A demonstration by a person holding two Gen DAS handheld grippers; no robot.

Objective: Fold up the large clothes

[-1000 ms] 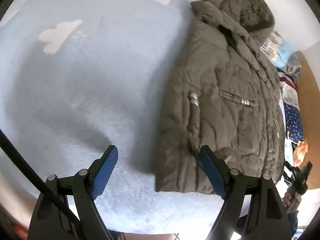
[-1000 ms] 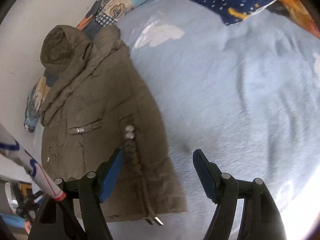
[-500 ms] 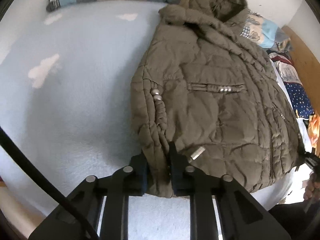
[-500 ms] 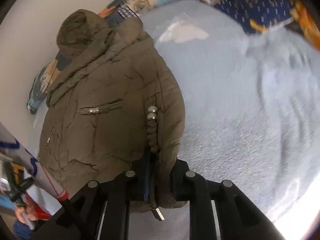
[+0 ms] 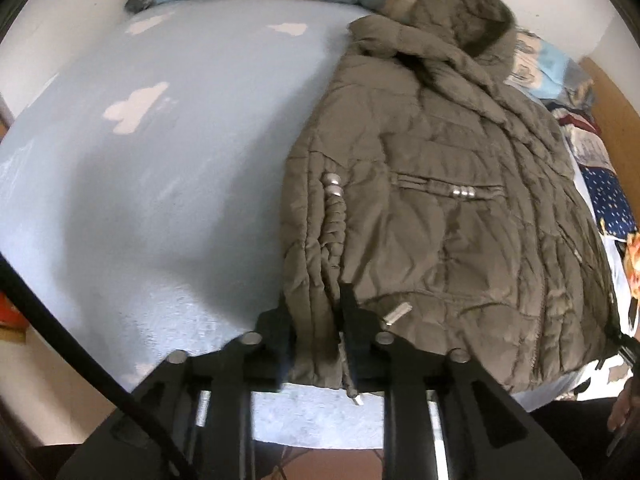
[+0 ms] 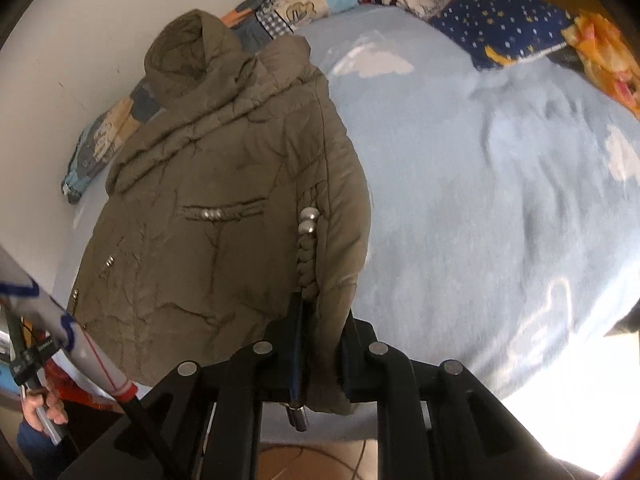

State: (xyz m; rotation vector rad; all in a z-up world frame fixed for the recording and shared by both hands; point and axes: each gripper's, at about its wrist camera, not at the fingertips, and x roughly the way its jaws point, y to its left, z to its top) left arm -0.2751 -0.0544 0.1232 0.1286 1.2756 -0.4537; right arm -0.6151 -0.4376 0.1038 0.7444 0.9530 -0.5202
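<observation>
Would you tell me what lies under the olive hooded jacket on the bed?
The jacket lies on the light blue cloud-print blanket; its hood rests over the patchwork quilt. Whatever is directly beneath its body is covered.

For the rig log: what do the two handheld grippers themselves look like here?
Both are matte black two-finger tools with round silver pivot pins. The left gripper trails a thick black cable across the lower left. The right gripper shows a blue pad edge on its left finger; a white rod with blue and red markings crosses its view.
</observation>
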